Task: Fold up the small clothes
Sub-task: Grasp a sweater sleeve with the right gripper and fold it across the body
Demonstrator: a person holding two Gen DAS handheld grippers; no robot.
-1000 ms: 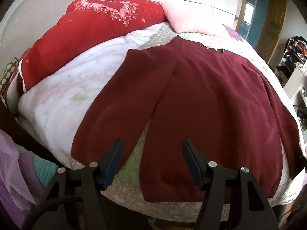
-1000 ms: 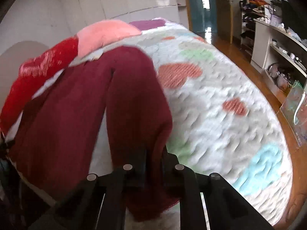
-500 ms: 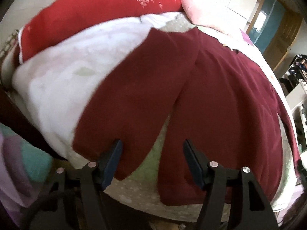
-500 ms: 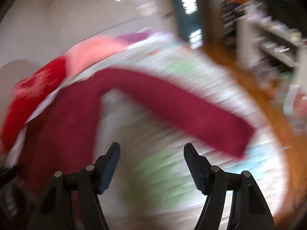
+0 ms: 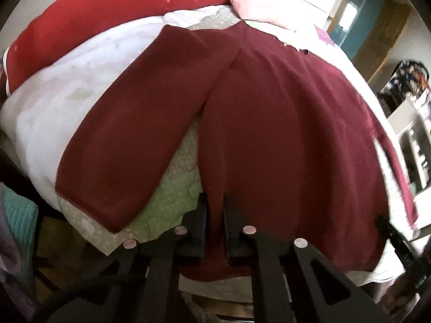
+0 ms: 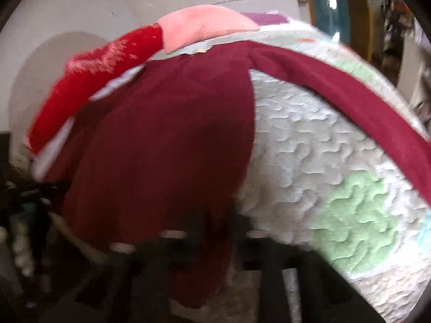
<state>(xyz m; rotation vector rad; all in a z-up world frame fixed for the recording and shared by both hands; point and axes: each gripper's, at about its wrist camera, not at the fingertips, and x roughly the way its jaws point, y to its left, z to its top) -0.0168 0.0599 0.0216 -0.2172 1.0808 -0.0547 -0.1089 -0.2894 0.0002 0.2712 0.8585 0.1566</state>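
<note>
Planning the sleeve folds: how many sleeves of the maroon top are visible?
2. One sleeve lies angled off the body's left side; the other sleeve stretches across the quilt on the right. None appears hidden.

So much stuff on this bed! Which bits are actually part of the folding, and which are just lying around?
Part of the job:
- maroon sweater, spread flat
- left gripper, shut on its hem
- right gripper, blurred, apparently shut on the hem too

Just lying about:
- red pillow
- pink pillow
- quilt
- white blanket
</note>
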